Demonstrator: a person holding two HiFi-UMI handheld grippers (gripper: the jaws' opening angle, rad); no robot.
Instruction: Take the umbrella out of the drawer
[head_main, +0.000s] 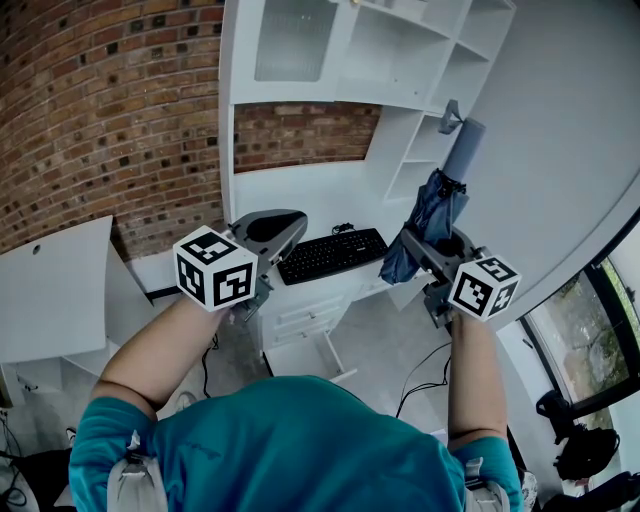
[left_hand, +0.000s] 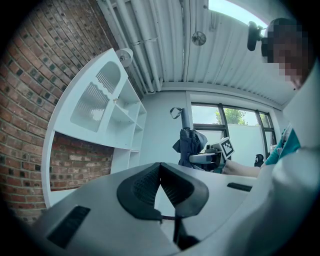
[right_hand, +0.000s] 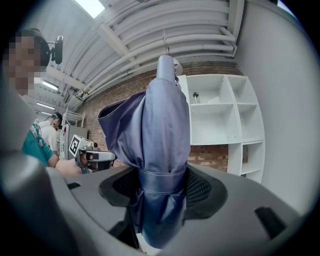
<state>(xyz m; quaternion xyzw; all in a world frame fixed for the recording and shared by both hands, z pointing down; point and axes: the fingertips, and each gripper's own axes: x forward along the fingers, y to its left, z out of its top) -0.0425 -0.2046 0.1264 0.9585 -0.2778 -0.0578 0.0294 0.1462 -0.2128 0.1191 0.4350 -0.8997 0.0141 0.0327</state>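
The folded blue umbrella (head_main: 440, 205) is already out of the drawer (head_main: 305, 355). It stands upright, high above and to the right of the keyboard (head_main: 332, 255), while the drawer hangs open just below the keyboard. The right tool (head_main: 432, 242) is clamped on the umbrella low down, around the band of its strap (right_hand: 161, 181), with the pads pressing the cloth from both sides. The left tool (head_main: 270, 232) is to the left of the keyboard with its tips together and nothing between them, well apart from the umbrella.

From here the job looks nearly finished, so what matters is a steady hold. The grip sits on soft fabric below the bulk of the canopy, and I'd expect the top-heavy bundle to want to lean. Holding it vertical and squeezing firmly should stop any slipping. The loose fold hanging on the keyboard side could snag, so I'd carry it wide of the shelves.
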